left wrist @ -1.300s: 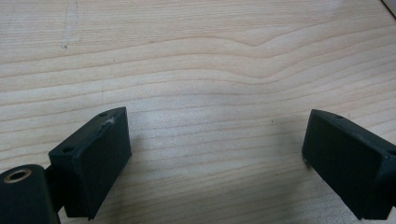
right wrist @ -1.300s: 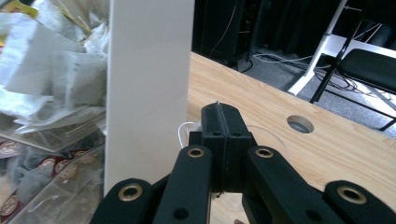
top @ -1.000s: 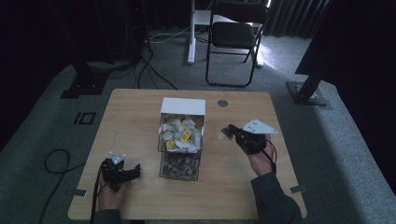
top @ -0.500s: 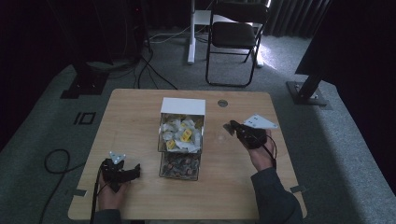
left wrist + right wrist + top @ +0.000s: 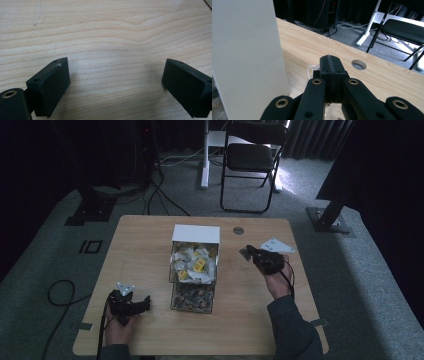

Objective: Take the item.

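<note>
A clear two-tier box (image 5: 194, 270) stands mid-table, its upper level full of small white and yellow packets (image 5: 192, 262) and its lower level of darker ones. Its white wall (image 5: 247, 55) rises to the left in the right gripper view. To the right of the box, my right gripper (image 5: 248, 253) hangs just above the table, shut on a small pale packet (image 5: 244, 253). In its own view, the right gripper (image 5: 329, 58) shows a thin white edge pinched between the pads. Near the front left edge, my left gripper (image 5: 145, 303) rests low, open. In its own view, the left gripper (image 5: 115, 82) has bare wood between its pads.
The wooden table (image 5: 150, 240) has a round cable hole (image 5: 238, 230) behind the right gripper. A folding chair (image 5: 252, 157) and a white desk leg stand on the carpet beyond the far edge. A cable (image 5: 60, 292) loops on the floor at left.
The right gripper has crept slightly toward the far side, still pinching the packet. The left gripper has not moved.
</note>
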A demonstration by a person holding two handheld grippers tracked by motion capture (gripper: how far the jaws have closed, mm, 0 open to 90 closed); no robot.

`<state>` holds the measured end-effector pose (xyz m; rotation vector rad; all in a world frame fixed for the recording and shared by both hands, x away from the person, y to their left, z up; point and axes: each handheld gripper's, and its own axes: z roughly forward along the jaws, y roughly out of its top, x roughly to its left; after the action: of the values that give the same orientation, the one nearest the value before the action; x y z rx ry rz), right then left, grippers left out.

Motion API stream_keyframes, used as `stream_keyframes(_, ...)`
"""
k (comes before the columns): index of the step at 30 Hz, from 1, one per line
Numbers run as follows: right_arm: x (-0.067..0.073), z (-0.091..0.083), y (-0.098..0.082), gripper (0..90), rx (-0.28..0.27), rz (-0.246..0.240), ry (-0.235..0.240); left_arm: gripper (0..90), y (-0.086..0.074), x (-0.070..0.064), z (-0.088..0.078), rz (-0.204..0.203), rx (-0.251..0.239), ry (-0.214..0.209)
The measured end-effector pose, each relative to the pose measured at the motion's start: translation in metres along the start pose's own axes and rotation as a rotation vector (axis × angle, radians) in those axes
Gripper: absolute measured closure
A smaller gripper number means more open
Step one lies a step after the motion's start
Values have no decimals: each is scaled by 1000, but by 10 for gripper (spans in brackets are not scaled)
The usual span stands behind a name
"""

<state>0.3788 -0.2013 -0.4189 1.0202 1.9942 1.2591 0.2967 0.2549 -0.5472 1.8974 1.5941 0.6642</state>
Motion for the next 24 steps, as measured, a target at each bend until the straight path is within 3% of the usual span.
stream_keyframes(24, 1, 31, -3, 900, 67, -9, -21, 84, 0, 0, 0, 0, 0, 0)
